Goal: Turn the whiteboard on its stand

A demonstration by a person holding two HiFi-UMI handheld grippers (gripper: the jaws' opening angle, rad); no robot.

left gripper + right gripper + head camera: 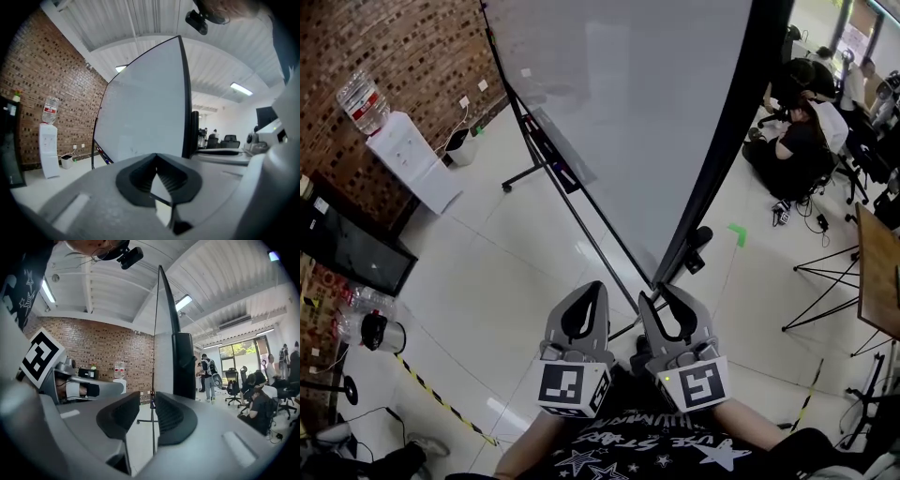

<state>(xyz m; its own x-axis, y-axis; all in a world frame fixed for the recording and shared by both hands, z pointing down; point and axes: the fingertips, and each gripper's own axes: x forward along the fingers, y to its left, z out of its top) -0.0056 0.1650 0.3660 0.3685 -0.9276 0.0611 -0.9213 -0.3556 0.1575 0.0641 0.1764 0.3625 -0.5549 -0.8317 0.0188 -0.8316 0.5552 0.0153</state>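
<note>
The big whiteboard stands tilted on its black wheeled stand, its near black frame edge running down to a corner just ahead of both grippers. My left gripper is below the board's white face, its tips meeting with nothing in them; in the left gripper view the board fills the space beyond the gripper. My right gripper sits at the frame's lower corner. In the right gripper view the gripper has a narrow gap with nothing pressed between the pads, and the black frame edge rises just beyond the right-hand jaw.
A water dispenser and a small bin stand by the brick wall at left, a dark screen below them. People sit on the floor and chairs at upper right. A wooden table is at right, and striped tape crosses the floor.
</note>
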